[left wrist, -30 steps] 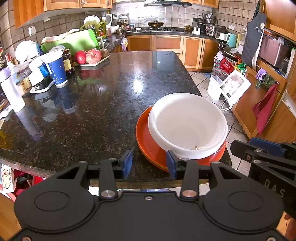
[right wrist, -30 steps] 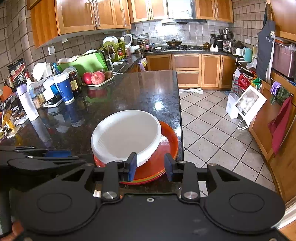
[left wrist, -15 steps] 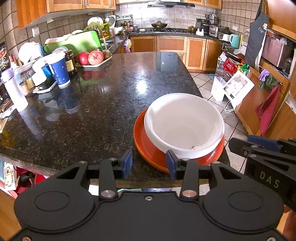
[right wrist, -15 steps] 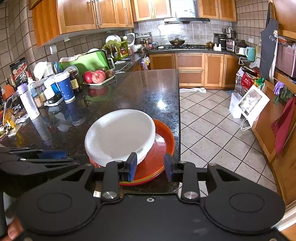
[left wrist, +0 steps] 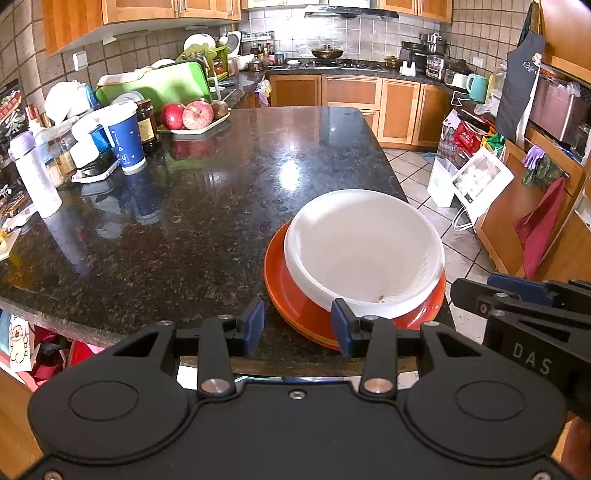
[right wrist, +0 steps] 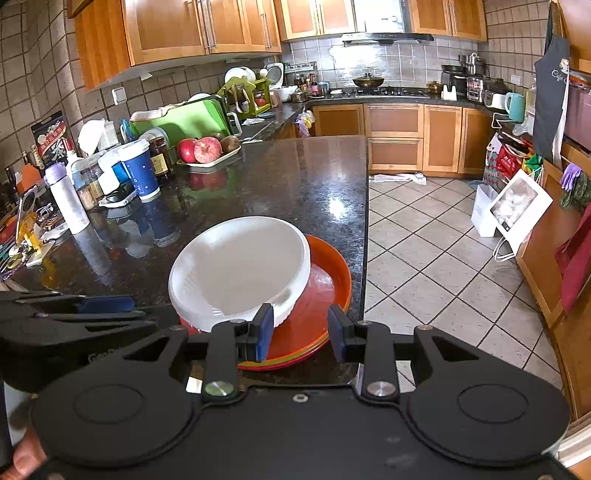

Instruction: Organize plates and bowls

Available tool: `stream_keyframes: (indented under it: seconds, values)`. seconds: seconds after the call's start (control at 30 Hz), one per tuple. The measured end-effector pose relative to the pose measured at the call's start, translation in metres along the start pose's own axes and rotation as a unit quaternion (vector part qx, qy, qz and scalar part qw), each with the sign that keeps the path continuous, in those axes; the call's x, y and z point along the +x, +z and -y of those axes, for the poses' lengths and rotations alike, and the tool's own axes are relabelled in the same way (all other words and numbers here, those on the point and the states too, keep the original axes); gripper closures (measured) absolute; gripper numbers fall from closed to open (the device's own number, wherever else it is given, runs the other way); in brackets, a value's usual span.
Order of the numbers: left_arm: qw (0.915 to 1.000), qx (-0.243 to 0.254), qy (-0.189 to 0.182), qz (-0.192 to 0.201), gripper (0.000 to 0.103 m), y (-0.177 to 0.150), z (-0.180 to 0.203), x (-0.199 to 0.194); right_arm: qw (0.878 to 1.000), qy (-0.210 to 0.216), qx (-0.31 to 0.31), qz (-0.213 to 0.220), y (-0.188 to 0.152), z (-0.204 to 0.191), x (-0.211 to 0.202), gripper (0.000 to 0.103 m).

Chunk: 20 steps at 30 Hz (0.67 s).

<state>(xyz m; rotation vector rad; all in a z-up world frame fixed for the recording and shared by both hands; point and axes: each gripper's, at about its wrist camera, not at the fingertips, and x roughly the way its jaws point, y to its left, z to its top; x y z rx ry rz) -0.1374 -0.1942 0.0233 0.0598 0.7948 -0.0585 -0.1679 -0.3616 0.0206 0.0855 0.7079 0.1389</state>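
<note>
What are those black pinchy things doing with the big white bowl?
A person holds two grippers, tidying dishes. The white bowl sits off-centre on a stack of orange plates near the edge of the dark counter. The left gripper and the right gripper are both open, close to the stack and holding nothing.

Place: a home kitchen.
Evidence ahead: granite surface (left wrist: 221, 177), wooden cabinets (right wrist: 199, 26), gas hob (right wrist: 391, 90), range hood (right wrist: 388, 36), dish rack (right wrist: 243, 94), tiled floor (right wrist: 424, 240).
</note>
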Motion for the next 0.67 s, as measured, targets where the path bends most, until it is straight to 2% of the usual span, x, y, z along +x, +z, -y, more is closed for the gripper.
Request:
stream_keyframes:
  seconds: [0.27, 0.67]
  values:
    - [1.0, 0.001, -0.001, -0.002, 0.053, -0.001, -0.002, 0.0, 1.0, -0.006, 0.004, -0.001, -0.002, -0.002, -0.001, 0.069]
    - [0.9993, 0.023, -0.03, 0.001, 0.053, -0.001, -0.015, -0.003, 0.999, -0.038, 0.022, 0.003, -0.006, -0.012, -0.008, 0.069]
